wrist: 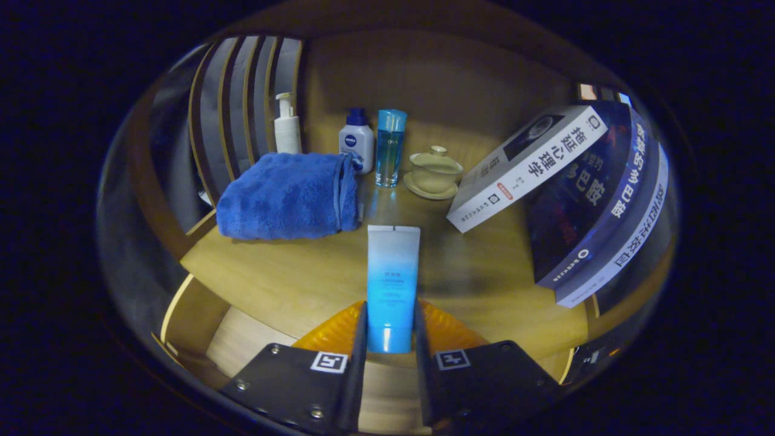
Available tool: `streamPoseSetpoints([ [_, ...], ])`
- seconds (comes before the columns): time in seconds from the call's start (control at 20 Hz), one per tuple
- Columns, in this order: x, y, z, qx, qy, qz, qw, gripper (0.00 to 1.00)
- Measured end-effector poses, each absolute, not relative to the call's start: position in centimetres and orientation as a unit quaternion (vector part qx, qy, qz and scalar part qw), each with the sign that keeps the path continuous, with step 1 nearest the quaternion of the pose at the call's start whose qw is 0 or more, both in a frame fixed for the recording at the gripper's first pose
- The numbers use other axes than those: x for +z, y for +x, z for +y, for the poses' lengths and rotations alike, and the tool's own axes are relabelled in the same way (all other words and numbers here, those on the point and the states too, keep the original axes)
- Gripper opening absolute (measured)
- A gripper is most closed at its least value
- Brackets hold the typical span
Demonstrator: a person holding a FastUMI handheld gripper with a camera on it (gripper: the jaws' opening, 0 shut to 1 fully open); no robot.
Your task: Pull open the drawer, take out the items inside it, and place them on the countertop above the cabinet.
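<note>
Your gripper (390,330) has its fingers (358,339) clamped on the lower end of a blue-and-white cosmetic tube (392,281), one finger pressing each side; the tube points out to 12 o'clock over the wooden bench (290,281). Whether the tube's far end rests on the bench or hangs just above it, you cannot tell. At 10 o'clock from the tube lies a folded blue towel (284,195). Behind the towel stands a white pump bottle (287,126), and at 12 o'clock, side by side, a white bottle with a dark blue cap (356,142) and a clear blue bottle (390,148). At 1 o'clock sits a lidded tea bowl on a saucer (433,174). At 2 o'clock a row of books (584,194) leans over. Below the bench edge, at 7 o'clock, a pale wooden drawer (242,339) shows.
</note>
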State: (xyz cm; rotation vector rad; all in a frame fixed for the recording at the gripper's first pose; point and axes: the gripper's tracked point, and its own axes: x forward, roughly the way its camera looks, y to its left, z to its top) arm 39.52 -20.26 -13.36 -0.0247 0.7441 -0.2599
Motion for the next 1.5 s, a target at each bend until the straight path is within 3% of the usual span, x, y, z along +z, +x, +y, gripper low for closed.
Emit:
streamPoseSetpoints([
  [0.25,-12.8,39.1,-20.7,-0.142,-0.001,0.339,0.93,0.47],
  [0.75,-8.3,35.3,-18.5,-0.112,0.028,0.271,0.956,0.47],
  [1.2,-5.0,26.2,-14.3,-0.07,0.075,0.207,0.973,0.47],
  [1.5,-7.2,19.5,-12.5,-0.072,0.063,0.188,0.978,0.59],
])
